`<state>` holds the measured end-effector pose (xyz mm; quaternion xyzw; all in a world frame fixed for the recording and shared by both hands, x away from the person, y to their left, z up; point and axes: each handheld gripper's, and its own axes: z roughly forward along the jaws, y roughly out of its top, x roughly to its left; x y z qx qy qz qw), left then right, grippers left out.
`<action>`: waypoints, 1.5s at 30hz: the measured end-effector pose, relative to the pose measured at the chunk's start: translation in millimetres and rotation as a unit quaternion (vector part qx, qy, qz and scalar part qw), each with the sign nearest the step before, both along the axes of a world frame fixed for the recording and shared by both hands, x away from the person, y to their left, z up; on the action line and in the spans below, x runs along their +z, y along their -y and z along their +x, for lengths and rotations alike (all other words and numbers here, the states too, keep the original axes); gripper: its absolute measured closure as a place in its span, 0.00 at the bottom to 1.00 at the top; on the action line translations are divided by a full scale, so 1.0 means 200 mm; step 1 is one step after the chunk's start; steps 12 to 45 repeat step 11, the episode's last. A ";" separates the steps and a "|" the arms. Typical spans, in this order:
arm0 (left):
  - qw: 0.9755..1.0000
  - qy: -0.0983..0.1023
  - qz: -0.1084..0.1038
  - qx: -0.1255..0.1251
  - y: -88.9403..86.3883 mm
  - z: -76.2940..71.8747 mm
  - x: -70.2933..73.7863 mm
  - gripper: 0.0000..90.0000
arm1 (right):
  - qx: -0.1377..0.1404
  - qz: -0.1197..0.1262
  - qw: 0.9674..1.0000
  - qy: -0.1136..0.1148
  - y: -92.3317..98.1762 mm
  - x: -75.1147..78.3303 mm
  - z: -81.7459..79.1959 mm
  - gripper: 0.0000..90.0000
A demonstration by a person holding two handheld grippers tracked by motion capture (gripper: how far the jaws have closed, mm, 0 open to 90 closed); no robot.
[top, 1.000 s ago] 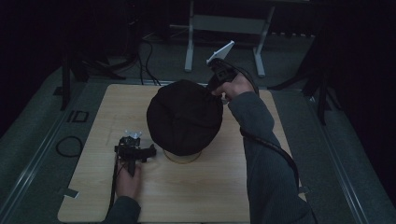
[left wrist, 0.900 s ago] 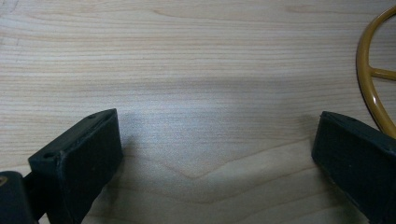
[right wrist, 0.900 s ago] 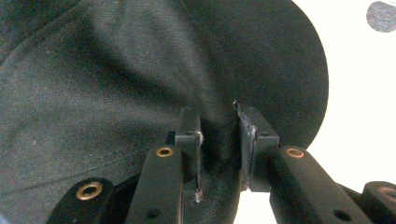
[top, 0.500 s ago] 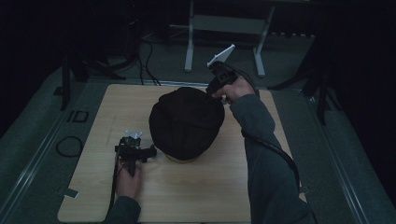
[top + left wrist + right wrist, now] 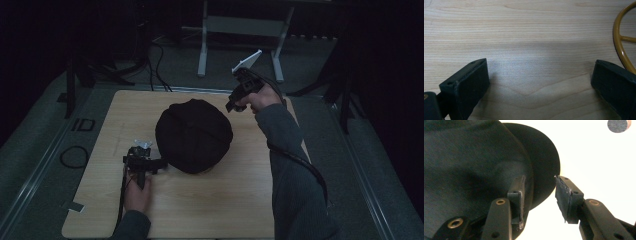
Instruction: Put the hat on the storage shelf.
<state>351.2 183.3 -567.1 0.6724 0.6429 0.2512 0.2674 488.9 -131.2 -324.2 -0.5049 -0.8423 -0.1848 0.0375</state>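
cap [image 5: 194,135]: black | table [image 5: 225,210]: pale wood grain | ring [image 5: 620,47]: mustard yellow

left hand-held gripper [image 5: 540,86]: jaws wide apart, nothing between | bench [image 5: 524,37]: bare wood | yellow ring [image 5: 617,42]: far right edge

One black cap [image 5: 194,135] — two grippers [image 5: 233,105].

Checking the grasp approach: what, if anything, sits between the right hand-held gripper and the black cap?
Nothing visible. In the right gripper view the right hand-held gripper has just been opening, and the black cap brim edge already lies between the jaws, unpinched.
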 end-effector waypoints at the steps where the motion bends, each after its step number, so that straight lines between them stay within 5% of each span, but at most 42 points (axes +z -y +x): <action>1: 1.000 0.001 0.000 0.001 0.00 0.00 0.00 0.01 | -0.001 0.000 1.000 0.001 0.01 -0.01 0.00 0.65; 11: 1.000 0.000 0.000 0.000 0.00 0.00 0.00 0.01 | -0.008 0.001 1.000 -0.003 0.13 -0.09 0.00 0.64; 45: 1.000 0.000 0.000 0.000 0.00 0.00 0.00 0.01 | -0.008 0.001 1.000 -0.003 0.13 -0.09 0.00 0.64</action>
